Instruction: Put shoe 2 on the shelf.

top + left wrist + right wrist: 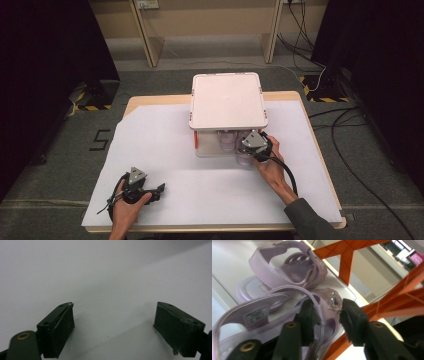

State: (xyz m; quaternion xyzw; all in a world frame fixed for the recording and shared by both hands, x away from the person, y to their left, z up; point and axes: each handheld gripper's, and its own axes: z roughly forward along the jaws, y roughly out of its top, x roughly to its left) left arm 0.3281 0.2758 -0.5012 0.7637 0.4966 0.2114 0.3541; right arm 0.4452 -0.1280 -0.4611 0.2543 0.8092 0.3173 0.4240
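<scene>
Two lilac sandals lie in a clear box under a white lid (227, 100). The far sandal (287, 267) rests on its side. A strap of the near sandal (262, 312), by its jewelled trim, runs between the jaws of my right gripper (328, 306). The jaws stand a little apart and do not pinch the strap. From above, the right gripper (242, 150) reaches into the box's front right corner. My left gripper (161, 189) rests low over the white table near the front left, and the left gripper (115, 305) has its jaws wide apart with nothing between them.
Orange braces (344, 260) of the box frame stand close behind and beside the sandals. The white table sheet (165, 140) spreads around the box. Beyond the far edge are wooden table legs (150, 40) and floor cables (345, 125).
</scene>
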